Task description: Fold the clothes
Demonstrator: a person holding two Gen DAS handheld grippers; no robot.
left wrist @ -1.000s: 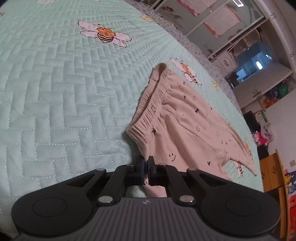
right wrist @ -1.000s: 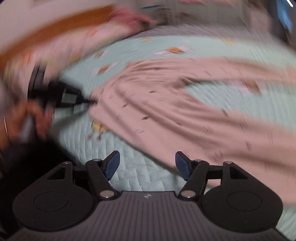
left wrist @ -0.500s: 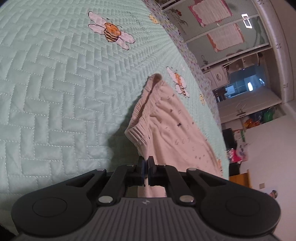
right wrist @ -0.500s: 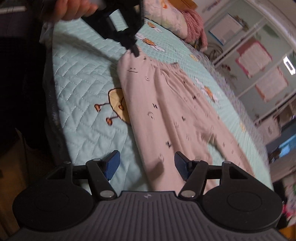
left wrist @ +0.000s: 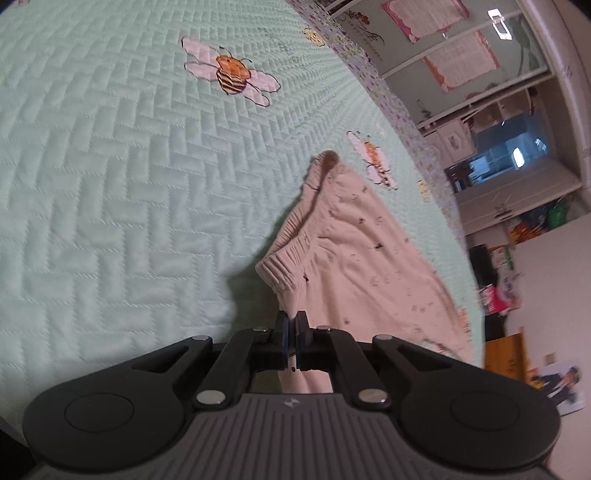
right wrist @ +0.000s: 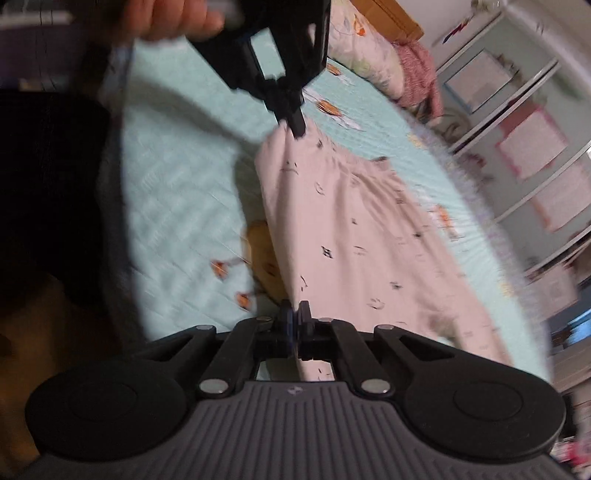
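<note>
Pale pink trousers (left wrist: 354,258) with small dark prints lie spread on a mint quilted bedspread (left wrist: 110,184). My left gripper (left wrist: 293,328) is shut on a corner of their gathered waistband and holds it slightly off the bed. The right wrist view shows that left gripper (right wrist: 295,127), held by a hand (right wrist: 173,18), pinching the far corner of the trousers (right wrist: 351,240). My right gripper (right wrist: 295,319) is lower along the same left edge, its jaws closing tight with the fabric pinched between the pads.
Bee pictures (left wrist: 231,74) are printed on the quilt. Pillows (right wrist: 369,40) and a pink knitted item (right wrist: 417,74) lie at the far end of the bed. Cupboard doors with papers (left wrist: 458,62) stand beyond. The bed's edge (right wrist: 114,184) drops into dark at the left.
The right gripper's jaws stood wide apart over the trousers' edge half a second ago and now are closed on it. The left gripper keeps its grip and has hardly moved.
</note>
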